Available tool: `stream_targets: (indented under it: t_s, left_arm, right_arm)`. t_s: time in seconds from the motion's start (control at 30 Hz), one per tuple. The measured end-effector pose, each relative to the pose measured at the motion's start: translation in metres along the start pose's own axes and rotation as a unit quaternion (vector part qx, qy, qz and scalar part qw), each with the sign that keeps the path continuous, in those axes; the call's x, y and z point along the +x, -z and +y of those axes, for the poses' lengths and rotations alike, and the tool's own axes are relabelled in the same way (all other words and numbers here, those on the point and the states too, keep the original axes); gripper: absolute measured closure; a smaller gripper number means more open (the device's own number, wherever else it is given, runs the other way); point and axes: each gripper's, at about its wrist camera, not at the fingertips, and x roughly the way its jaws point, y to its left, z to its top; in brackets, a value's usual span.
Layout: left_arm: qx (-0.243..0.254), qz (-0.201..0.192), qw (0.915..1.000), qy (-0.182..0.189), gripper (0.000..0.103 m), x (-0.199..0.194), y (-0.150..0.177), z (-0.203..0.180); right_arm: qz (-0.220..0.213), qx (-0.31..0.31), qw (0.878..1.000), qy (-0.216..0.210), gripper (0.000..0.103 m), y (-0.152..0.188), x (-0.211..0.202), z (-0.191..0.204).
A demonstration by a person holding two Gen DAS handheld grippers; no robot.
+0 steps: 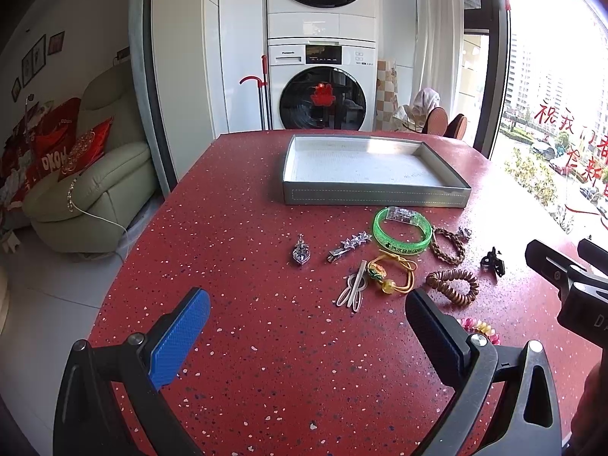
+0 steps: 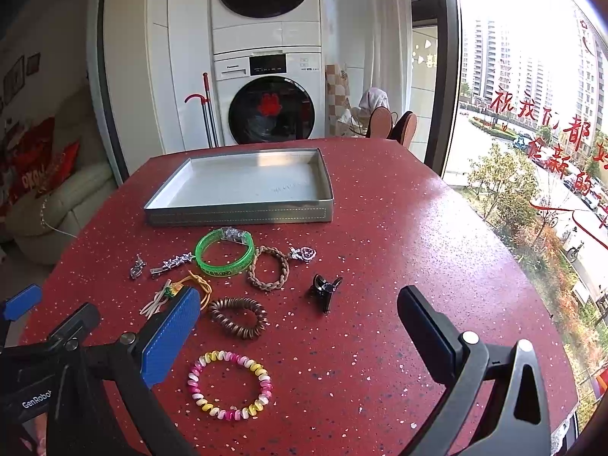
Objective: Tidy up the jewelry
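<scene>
Both hand-held grippers hover over the red speckled desk [image 2: 380, 209], each spread wide and holding nothing: the left hand-held gripper [image 1: 307, 319], the right hand-held gripper [image 2: 300, 315]. At 12 o'clock sits the grey tray [image 2: 239, 214], with nothing in it. The jewelry lies loose on the desk just in front of the tray: a green bangle [image 2: 224, 252], beside it a braided bracelet [image 2: 268, 268], a brown coil tie [image 2: 237, 317], a black claw clip [image 2: 325, 288], and at 6 o'clock a pink-and-yellow coil tie [image 2: 230, 383].
</scene>
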Motion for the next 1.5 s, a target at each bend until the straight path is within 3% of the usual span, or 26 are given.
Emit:
stream_targets:
  t_s: [1.5]
  left_arm:
    - [0.002,0.005,1.0,0.001,0.0,-0.0011,0.0017,-0.0018]
  right_arm:
    - [0.006,0.008,1.0,-0.006,0.0,0.0028,0.0022,-0.0022]
